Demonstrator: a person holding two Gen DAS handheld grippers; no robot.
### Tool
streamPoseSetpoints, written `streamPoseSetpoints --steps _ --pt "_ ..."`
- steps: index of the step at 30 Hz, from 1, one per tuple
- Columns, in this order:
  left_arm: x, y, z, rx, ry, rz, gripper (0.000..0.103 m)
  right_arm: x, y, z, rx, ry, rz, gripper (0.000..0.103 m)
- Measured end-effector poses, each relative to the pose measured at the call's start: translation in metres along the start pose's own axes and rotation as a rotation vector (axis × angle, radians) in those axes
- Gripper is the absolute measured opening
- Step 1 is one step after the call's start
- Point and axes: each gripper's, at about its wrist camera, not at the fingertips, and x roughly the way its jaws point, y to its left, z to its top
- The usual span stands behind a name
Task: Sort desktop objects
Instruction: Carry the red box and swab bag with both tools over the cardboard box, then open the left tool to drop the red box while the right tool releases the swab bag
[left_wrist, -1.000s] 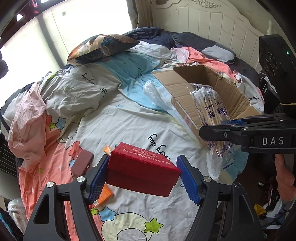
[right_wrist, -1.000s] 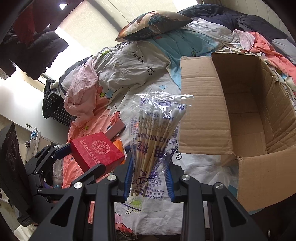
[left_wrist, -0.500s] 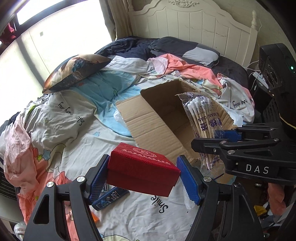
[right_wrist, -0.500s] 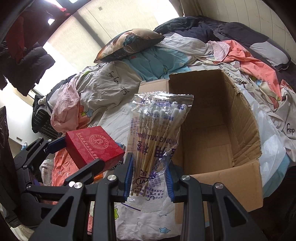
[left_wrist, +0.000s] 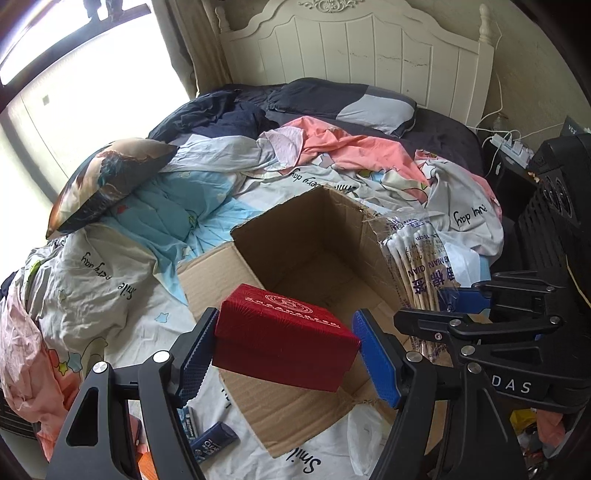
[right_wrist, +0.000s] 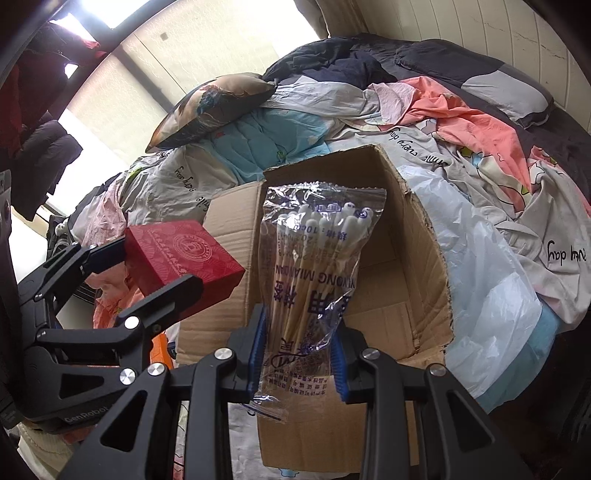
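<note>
Cardboard box (left_wrist: 295, 398) sits open below both loads; my left gripper (left_wrist: 284, 347) clamps the red case (left_wrist: 284, 332) wide, my right gripper (right_wrist: 297, 354) pinches the swab bag (right_wrist: 314, 280) narrowly; next, I judge, lower and release inside.

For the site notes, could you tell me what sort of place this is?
Most likely a home bedroom: an unmade bed with a white headboard, a rumpled cartoon duvet and a pillow, with a cardboard box on it.
</note>
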Motion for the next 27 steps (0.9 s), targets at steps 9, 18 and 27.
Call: streamPoseSetpoints --steps 9,18,27 --pt "0.039 -0.005 0.007 0.005 0.029 -0.022 0.075 0.012 -0.026 0.005 0.027 -0.005 -0.066 0.029" --pt "0.062 -0.015 0.008 0.013 0.048 -0.051 0.075 0.024 -0.039 0.003 0.048 0.003 -0.091 0.029" --pt "0.069 -0.022 0.009 0.029 0.05 -0.046 0.074 0.026 -0.041 0.004 0.035 -0.002 -0.118 0.029"
